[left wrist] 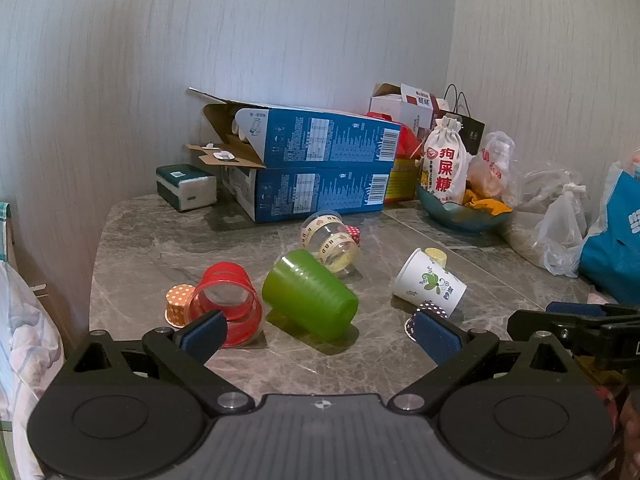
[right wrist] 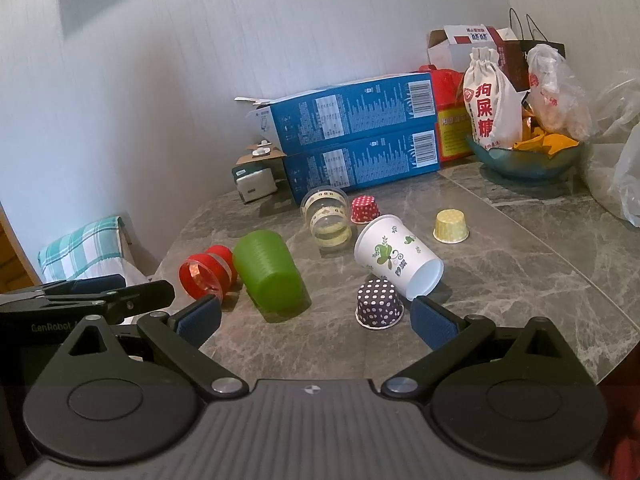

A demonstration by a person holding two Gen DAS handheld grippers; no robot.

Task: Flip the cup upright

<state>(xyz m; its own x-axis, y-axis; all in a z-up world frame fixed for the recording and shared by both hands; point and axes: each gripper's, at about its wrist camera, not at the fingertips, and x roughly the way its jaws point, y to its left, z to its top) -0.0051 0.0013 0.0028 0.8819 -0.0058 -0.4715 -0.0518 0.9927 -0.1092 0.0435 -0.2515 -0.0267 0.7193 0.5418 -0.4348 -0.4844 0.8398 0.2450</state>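
Several cups lie on their sides on the grey marble table (left wrist: 168, 240): a green plastic cup (left wrist: 310, 294) (right wrist: 270, 272), a red clear cup (left wrist: 228, 302) (right wrist: 206, 274), a clear cup with patterned bands (left wrist: 330, 242) (right wrist: 326, 218) and a white paper cup with green leaves (left wrist: 430, 282) (right wrist: 398, 258). My left gripper (left wrist: 320, 338) is open and empty, just in front of the green cup. My right gripper (right wrist: 316, 320) is open and empty, near the purple dotted cup (right wrist: 378, 304), which stands upside down.
Small paper cups: orange dotted (left wrist: 178, 305), red dotted (right wrist: 365, 209), yellow (right wrist: 451, 226). Two stacked blue boxes (left wrist: 320, 168), a tissue pack (left wrist: 186, 186), a bowl with a white pouch (left wrist: 460, 208) and plastic bags (left wrist: 560, 232) line the back and right. The table edge runs at left.
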